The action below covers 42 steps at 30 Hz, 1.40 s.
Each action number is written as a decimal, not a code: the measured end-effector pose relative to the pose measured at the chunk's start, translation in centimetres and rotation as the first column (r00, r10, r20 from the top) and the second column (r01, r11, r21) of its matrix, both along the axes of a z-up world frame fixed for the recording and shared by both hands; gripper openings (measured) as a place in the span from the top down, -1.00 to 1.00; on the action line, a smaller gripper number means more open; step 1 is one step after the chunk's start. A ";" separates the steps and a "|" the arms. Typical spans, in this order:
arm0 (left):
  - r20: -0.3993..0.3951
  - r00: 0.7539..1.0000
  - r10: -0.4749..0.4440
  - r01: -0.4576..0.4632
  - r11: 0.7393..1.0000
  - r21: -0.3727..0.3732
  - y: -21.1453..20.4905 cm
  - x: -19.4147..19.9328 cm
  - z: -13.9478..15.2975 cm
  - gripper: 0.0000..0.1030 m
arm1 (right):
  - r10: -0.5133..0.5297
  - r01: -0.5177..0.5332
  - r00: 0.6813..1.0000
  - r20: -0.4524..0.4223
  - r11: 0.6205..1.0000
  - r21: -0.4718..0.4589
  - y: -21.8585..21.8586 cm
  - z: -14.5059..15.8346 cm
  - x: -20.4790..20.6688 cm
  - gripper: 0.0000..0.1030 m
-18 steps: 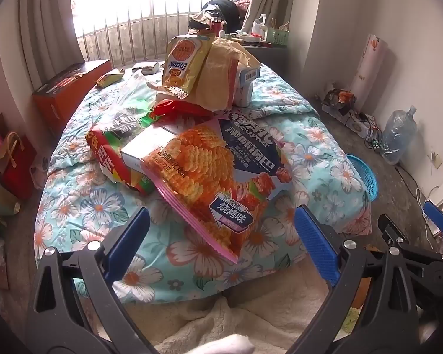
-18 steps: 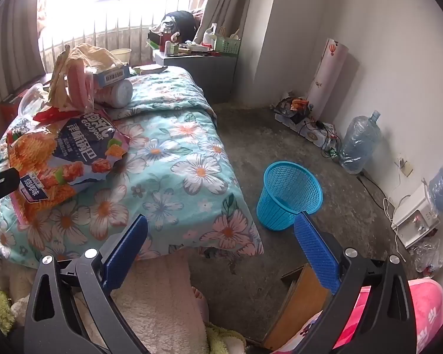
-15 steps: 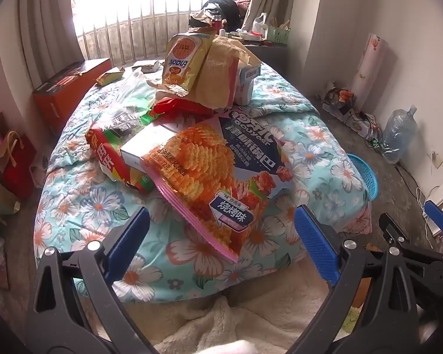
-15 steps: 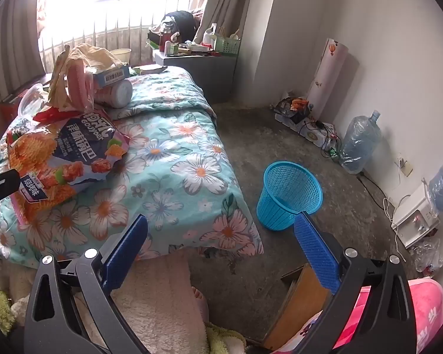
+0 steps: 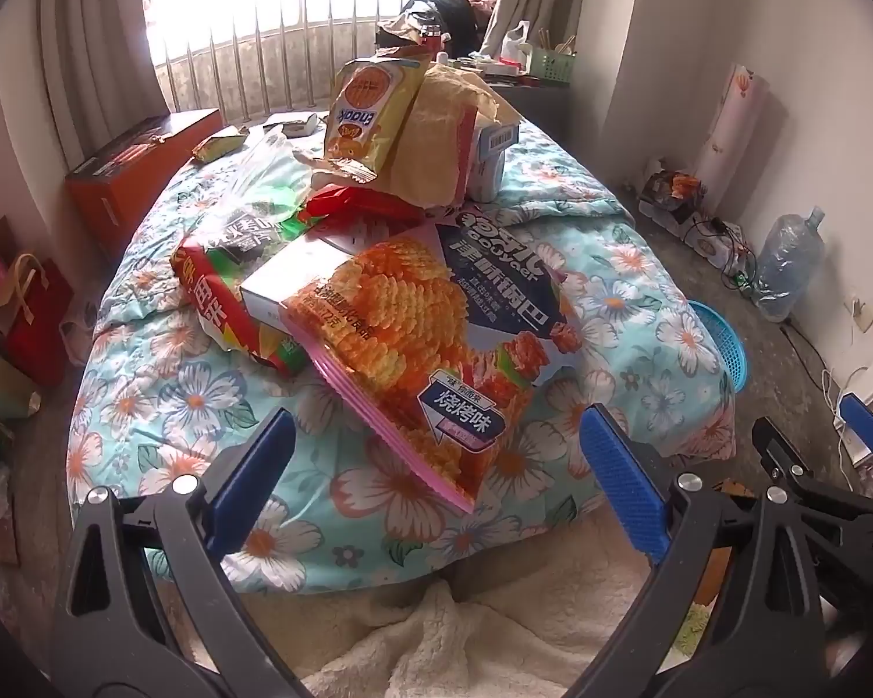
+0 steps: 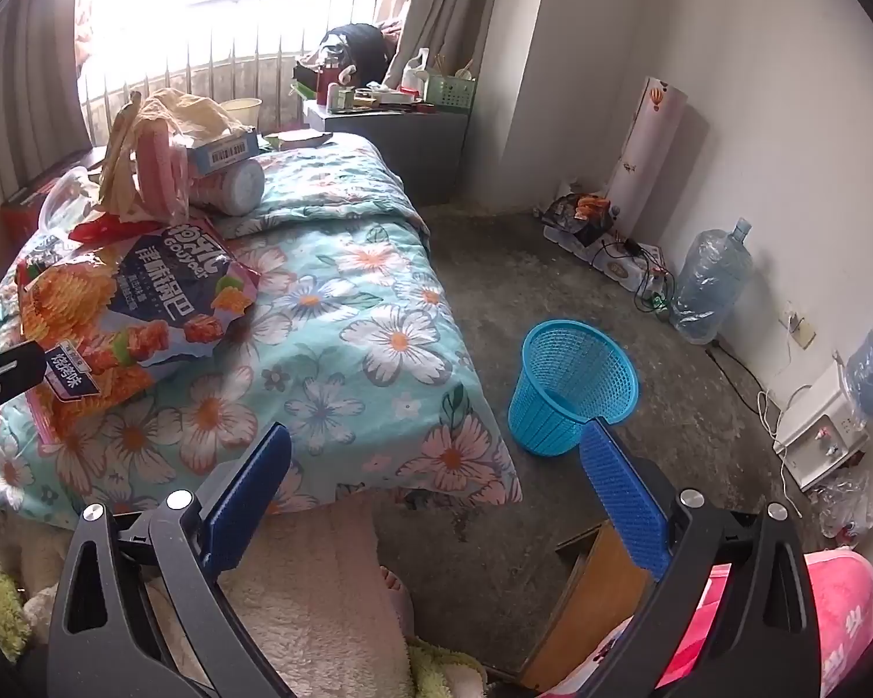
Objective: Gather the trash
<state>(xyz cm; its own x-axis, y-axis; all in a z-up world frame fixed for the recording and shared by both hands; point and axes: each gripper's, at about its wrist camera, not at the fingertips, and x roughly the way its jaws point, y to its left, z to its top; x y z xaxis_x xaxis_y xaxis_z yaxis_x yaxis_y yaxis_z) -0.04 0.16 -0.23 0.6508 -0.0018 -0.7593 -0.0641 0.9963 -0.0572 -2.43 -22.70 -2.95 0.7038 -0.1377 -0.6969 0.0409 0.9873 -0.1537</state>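
Observation:
A pile of snack wrappers lies on the floral bed (image 5: 628, 314). The nearest is a large orange and navy chip bag (image 5: 430, 337), also in the right wrist view (image 6: 128, 314). Behind it are a white box (image 5: 291, 285), a red and green bag (image 5: 215, 296) and a yellow bag (image 5: 366, 116). My left gripper (image 5: 436, 471) is open and empty, just short of the chip bag's near corner. My right gripper (image 6: 436, 477) is open and empty, off the bed's foot corner. A blue mesh trash basket (image 6: 570, 384) stands on the floor to the bed's right.
A large water bottle (image 6: 707, 285), cables and a power strip (image 6: 617, 256) lie along the right wall. A grey nightstand (image 6: 396, 139) with clutter is behind the bed. An orange box (image 5: 139, 174) and bags (image 5: 35, 314) sit left of the bed. A fluffy cream blanket (image 5: 483, 628) lies below me.
My left gripper has edged slightly closer to the chip bag. The right gripper has hardly moved.

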 end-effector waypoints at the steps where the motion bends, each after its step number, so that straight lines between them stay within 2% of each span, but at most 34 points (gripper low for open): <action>1: -0.001 1.000 0.000 0.000 1.000 0.001 0.0 0.0 0.0 -0.83 | 0.000 0.000 1.000 0.000 1.000 0.000 0.0 0.0 0.0 -0.88; 42: -0.014 1.000 0.001 -0.001 1.000 -0.003 0.5 -0.2 -0.8 -0.83 | 0.002 -0.002 1.000 0.003 1.000 0.001 0.2 0.1 -0.1 -0.88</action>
